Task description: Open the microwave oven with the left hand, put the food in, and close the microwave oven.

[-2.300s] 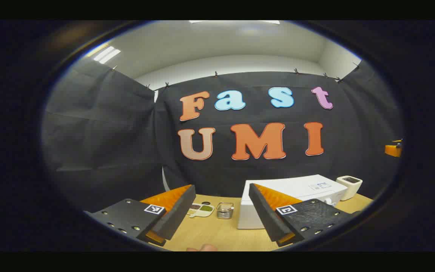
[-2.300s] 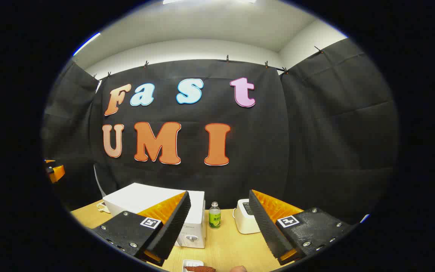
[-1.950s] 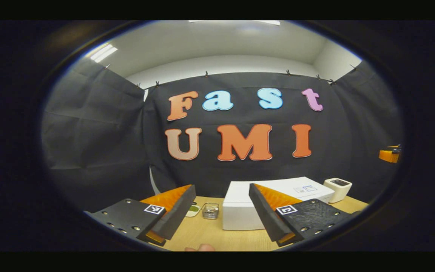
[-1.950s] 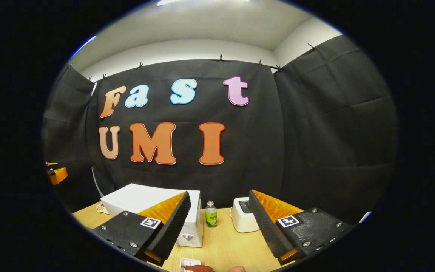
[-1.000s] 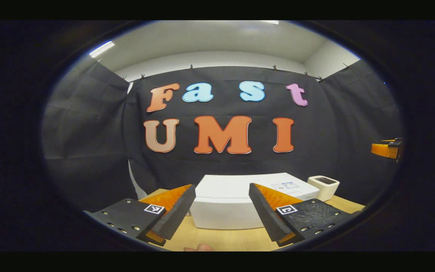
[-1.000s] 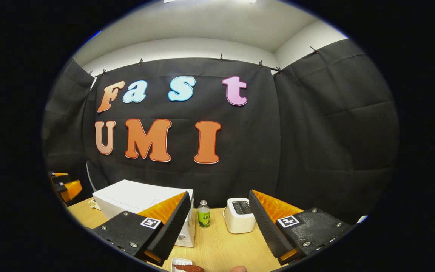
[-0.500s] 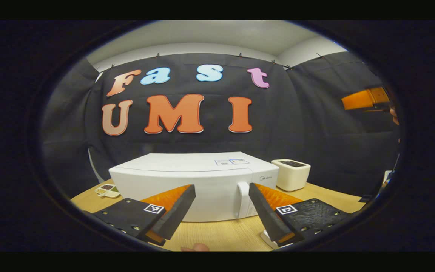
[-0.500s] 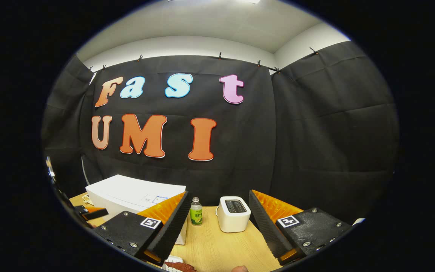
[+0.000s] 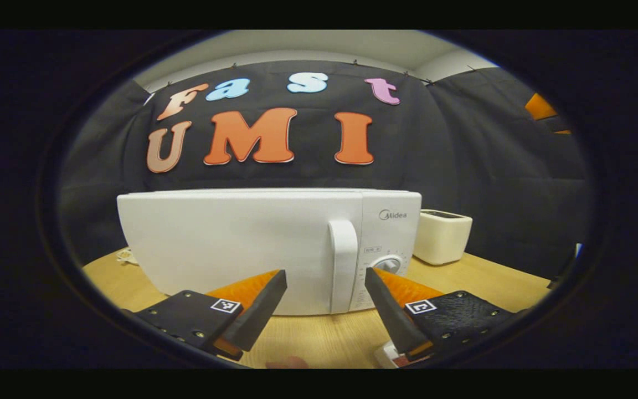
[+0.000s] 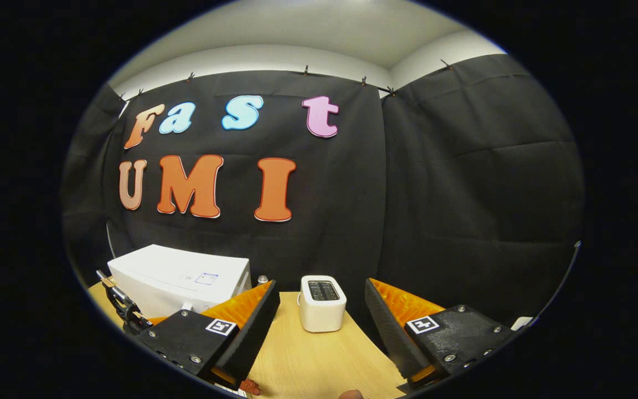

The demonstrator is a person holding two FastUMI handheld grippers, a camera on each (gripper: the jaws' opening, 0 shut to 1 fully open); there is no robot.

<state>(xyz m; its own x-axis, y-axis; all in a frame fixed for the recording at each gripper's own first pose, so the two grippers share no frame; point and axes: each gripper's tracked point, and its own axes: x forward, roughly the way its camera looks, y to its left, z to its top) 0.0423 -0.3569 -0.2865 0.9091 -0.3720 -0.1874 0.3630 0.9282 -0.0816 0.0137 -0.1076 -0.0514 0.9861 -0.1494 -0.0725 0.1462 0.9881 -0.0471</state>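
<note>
Your left tool (image 9: 324, 285) stands wide open before the closed white microwave oven's (image 9: 241, 244) upright handle (image 9: 343, 266), and your right tool (image 10: 322, 310) is wide open too.

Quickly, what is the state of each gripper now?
Left gripper: open, holding nothing, facing the microwave handle.
Right gripper: open, holding nothing.

even overhead light, both views sharp; strong fisheye bending at the edges, no glare.
</note>
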